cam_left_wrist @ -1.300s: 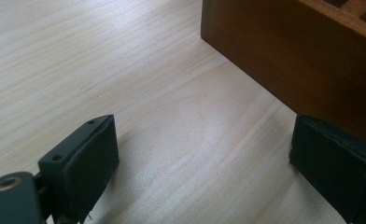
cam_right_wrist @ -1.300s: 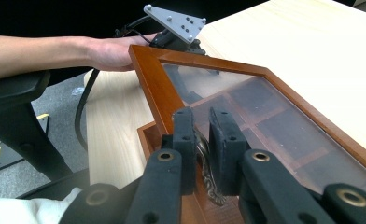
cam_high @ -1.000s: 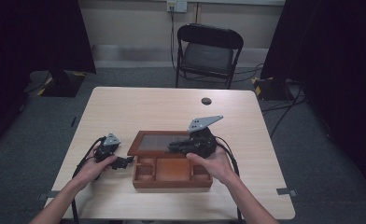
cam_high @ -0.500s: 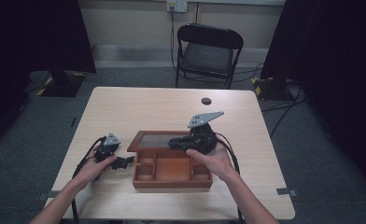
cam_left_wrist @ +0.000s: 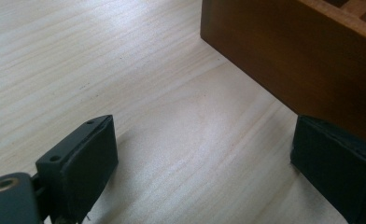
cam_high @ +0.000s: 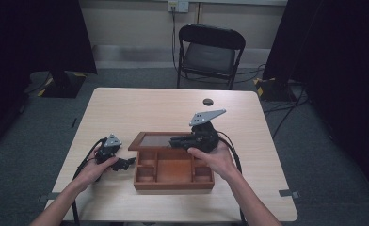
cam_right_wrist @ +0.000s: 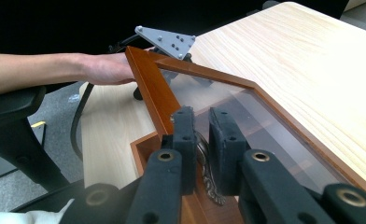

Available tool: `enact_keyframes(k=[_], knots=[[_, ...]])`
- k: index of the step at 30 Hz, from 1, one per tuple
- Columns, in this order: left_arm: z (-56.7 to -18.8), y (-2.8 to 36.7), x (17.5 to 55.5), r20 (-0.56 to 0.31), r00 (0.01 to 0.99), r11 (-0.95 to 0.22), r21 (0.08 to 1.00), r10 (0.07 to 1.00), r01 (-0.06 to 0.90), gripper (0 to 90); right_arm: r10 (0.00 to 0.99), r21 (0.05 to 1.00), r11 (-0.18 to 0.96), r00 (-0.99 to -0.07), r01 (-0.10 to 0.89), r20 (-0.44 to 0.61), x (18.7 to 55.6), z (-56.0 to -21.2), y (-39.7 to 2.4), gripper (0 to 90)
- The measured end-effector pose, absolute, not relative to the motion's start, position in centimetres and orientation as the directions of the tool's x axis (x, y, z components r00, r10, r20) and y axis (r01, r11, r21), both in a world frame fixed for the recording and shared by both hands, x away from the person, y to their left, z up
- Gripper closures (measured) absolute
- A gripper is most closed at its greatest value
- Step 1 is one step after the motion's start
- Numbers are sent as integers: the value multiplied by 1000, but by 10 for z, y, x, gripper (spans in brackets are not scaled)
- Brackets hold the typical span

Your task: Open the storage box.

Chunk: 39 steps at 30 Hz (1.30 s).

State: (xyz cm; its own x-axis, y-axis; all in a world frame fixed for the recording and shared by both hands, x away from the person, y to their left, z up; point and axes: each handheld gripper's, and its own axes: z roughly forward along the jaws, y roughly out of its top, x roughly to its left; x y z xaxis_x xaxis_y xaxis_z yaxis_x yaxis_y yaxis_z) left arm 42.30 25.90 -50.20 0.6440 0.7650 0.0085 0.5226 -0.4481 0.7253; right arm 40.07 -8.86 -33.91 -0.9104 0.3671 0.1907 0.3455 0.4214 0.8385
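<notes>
Now one wooden box (cam_high: 173, 181) sits between two tools: left tool (cam_left_wrist: 200, 163) gaping empty, right tool (cam_right_wrist: 202, 140) pinching its lid latch (cam_right_wrist: 208, 179).

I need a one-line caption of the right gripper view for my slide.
Right gripper shut on the metal latch of the wooden box's glass-paned lid, holding it partly raised over the table.

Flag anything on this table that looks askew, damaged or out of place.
Nothing stands out as damaged or spilled. The wooden box sits square on the table; its glass lid is only partly raised because the right gripper holds its metal clasp.
</notes>
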Motion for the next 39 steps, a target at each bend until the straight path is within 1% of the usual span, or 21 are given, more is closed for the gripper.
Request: enact_keyframes(k=[39], knots=[[-502,259,424,3,647,-448,724,762,524,54,393,850,392,-899,353,192,408,-332,-86,821]])
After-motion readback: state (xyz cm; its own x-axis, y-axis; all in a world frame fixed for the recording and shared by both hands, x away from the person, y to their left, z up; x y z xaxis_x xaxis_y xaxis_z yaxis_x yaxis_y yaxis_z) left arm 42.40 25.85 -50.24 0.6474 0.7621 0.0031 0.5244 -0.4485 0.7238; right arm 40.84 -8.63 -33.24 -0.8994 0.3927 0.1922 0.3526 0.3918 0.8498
